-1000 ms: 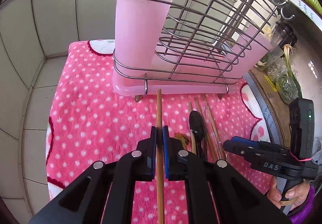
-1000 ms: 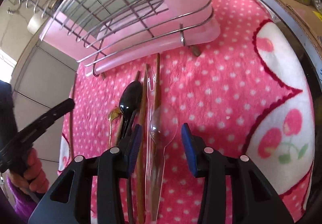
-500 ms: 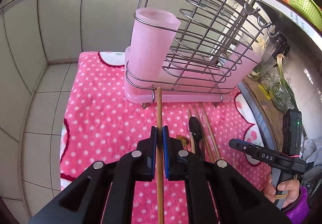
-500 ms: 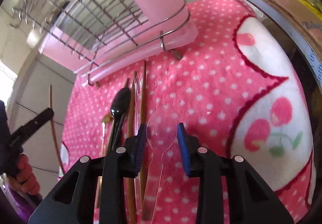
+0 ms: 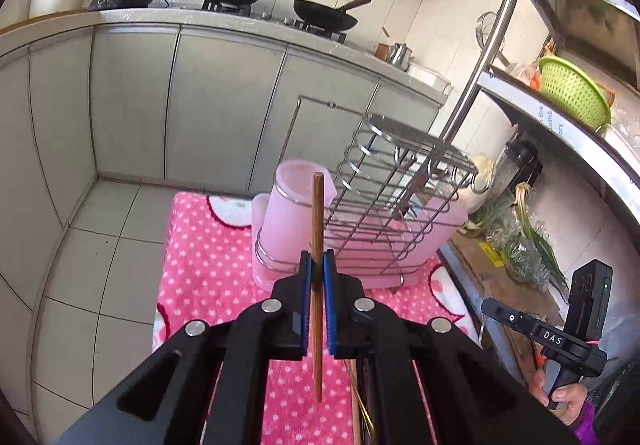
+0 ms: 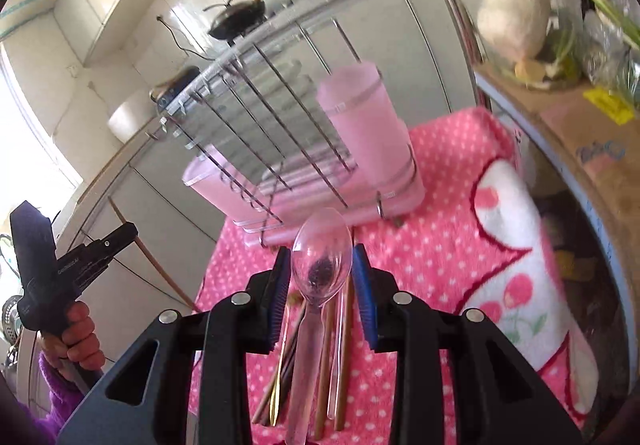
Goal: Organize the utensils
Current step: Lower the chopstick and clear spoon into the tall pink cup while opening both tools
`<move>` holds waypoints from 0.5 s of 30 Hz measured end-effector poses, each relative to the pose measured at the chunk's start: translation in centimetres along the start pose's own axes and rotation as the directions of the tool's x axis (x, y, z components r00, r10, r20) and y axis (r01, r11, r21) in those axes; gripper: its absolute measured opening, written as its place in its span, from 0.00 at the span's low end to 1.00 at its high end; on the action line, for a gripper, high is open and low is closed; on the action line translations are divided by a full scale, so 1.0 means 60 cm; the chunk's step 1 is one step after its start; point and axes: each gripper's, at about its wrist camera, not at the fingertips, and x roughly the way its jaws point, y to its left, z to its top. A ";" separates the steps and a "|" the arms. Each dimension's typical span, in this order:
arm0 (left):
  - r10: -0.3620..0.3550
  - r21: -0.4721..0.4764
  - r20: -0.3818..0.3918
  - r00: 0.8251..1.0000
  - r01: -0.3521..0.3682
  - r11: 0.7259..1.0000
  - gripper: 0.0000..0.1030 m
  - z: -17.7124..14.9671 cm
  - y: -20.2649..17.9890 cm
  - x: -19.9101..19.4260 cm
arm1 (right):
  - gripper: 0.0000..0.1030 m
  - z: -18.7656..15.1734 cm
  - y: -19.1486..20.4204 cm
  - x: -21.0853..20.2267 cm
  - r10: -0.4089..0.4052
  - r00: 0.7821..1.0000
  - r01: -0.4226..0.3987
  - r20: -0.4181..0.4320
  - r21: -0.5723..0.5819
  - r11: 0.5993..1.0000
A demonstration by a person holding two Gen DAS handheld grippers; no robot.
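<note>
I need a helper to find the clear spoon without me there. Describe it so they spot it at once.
Start at the pink polka-dot blanket with the wire rack and its pink plastic cup. In front of the rack, the right gripper has its jaws closed on the clear plastic spoon, bowl up. Unlike the brown wooden chopsticks lying below it, it is see-through and lifted off the cloth.

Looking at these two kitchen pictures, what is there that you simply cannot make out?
- Inside of the pink cup: both views, its frosted wall hides it.
- Utensils left on the pink cloth: left view, the left claw covers them.
- Lower handle of the clear spoon: right view, cut off by the bottom edge.
- The dark speck in the spoon's bowl: right view, too small to identify.
</note>
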 end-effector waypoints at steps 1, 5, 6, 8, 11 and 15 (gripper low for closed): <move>-0.003 0.000 0.016 1.000 0.003 1.000 0.05 0.009 -0.001 -0.008 | 0.31 0.009 0.006 -0.010 0.004 1.000 -0.004 0.014 -0.010 1.000; -0.017 0.014 0.076 0.997 0.016 1.000 0.05 0.058 -0.014 -0.041 | 0.31 0.057 0.035 -0.041 0.015 0.997 -0.010 0.081 -0.064 0.998; -0.019 0.022 0.094 0.995 0.017 1.000 0.05 0.074 -0.018 -0.050 | 0.31 0.075 0.044 -0.050 0.014 0.994 -0.006 0.107 -0.082 0.997; -0.024 0.035 0.130 0.991 0.019 0.999 0.05 0.104 -0.027 -0.068 | 0.31 0.111 0.060 -0.068 0.022 0.987 -0.005 0.159 -0.107 0.994; -0.026 0.057 0.197 0.980 0.015 0.998 0.05 0.160 -0.043 -0.095 | 0.31 0.169 0.084 -0.090 0.025 0.969 0.013 0.246 -0.152 0.988; 0.005 0.081 0.283 0.959 -0.029 0.996 0.05 0.228 -0.057 -0.112 | 0.31 0.244 0.103 -0.098 0.018 0.940 0.048 0.342 -0.184 0.982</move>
